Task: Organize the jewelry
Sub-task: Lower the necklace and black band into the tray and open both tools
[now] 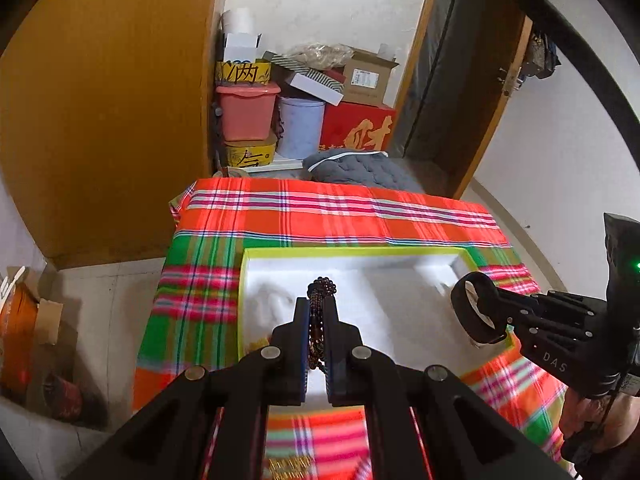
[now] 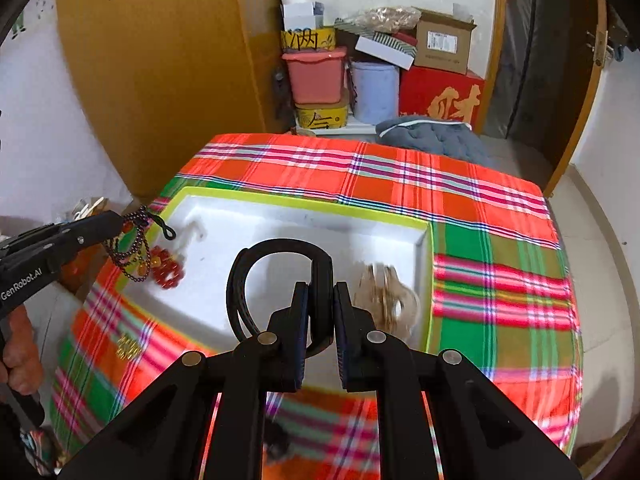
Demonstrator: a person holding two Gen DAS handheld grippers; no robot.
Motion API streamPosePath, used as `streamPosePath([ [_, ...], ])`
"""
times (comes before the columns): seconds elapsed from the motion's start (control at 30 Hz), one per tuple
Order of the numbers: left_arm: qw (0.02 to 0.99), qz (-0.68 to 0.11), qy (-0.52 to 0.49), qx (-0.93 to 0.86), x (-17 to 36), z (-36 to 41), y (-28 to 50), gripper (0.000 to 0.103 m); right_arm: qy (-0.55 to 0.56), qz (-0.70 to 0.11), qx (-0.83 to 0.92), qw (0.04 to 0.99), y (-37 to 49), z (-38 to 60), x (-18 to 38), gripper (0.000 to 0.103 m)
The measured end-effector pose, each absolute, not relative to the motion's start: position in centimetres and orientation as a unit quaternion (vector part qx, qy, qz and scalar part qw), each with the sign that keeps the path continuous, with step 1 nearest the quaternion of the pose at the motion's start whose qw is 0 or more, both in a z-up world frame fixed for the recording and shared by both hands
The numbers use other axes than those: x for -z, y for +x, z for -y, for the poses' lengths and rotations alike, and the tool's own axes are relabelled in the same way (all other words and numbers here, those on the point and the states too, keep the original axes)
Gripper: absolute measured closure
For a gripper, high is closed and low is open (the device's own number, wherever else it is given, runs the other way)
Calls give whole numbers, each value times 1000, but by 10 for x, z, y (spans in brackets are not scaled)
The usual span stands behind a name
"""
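The left gripper (image 1: 317, 312) pinches a dark beaded necklace (image 1: 319, 308); the right gripper (image 2: 320, 304) clamps a black bangle ring (image 2: 256, 276), both poised over the white, green-rimmed tray (image 2: 304, 200), apparently for depositing.

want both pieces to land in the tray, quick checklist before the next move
1. Left gripper shut on the bead string: ok.
2. Right gripper shut on the black bangle: ok.
3. Bangle over the white tray: ok.
4. Bead string over the tray: ok in the left view, though its loops hang near the tray's edge in the right view.
5. Free tray floor away from the red beads and pale bracelet: ok.
6. Bead loops untangled: cannot tell.
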State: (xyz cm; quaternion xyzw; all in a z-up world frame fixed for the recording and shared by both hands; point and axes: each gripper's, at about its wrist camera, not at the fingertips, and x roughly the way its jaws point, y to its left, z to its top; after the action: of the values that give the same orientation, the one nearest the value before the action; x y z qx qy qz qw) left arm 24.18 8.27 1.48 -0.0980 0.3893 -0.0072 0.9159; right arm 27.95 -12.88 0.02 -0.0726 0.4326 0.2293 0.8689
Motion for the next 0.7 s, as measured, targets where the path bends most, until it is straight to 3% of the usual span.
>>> streamPosePath([
  [0.7,895,-439,-79,-30,50,-103,302,97,-121,-487,-197,842,345,98,50,90],
])
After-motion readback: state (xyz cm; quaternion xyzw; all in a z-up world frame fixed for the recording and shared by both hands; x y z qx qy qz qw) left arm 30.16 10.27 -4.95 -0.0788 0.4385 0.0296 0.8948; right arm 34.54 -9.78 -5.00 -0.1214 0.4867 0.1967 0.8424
